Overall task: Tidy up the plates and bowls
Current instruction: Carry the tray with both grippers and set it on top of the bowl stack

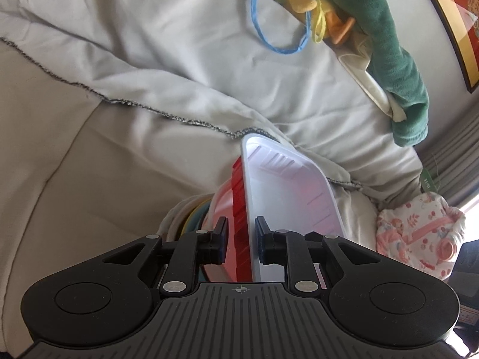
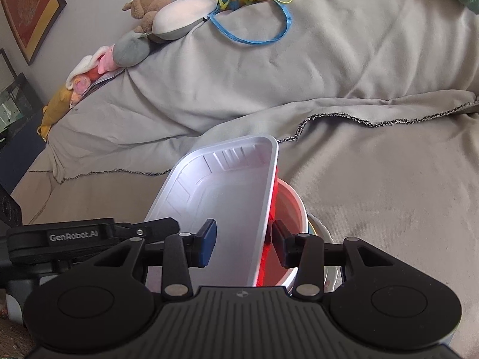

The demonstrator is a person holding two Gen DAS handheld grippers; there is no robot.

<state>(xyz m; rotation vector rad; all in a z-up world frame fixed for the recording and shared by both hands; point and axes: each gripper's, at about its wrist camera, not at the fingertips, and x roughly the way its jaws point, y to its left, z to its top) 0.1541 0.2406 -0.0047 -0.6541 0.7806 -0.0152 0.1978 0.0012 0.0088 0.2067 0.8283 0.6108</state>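
A white rectangular tray [image 1: 287,188] nests in a red tray [image 1: 239,209], both over a red-and-white bowl [image 1: 217,209] and more stacked bowls [image 1: 191,218] on a bed. My left gripper [image 1: 241,240] straddles the trays' left rim, its fingers slightly apart from it. In the right wrist view my right gripper [image 2: 244,243] straddles the right rim of the white tray [image 2: 221,203]. The red tray's edge [image 2: 273,203] and the red-and-white bowl [image 2: 289,209] show beside it. The right jaws stand apart with a gap around the rim. The left gripper's body [image 2: 74,236] shows at the left.
A grey blanket [image 2: 329,68] with a stitched edge covers the bed. Stuffed toys [image 2: 167,21] and a blue cord [image 2: 257,39] lie along the far side. A green plush [image 1: 392,59] and a pink patterned cloth [image 1: 419,236] lie at the right. Framed pictures [image 2: 27,9] hang on the wall.
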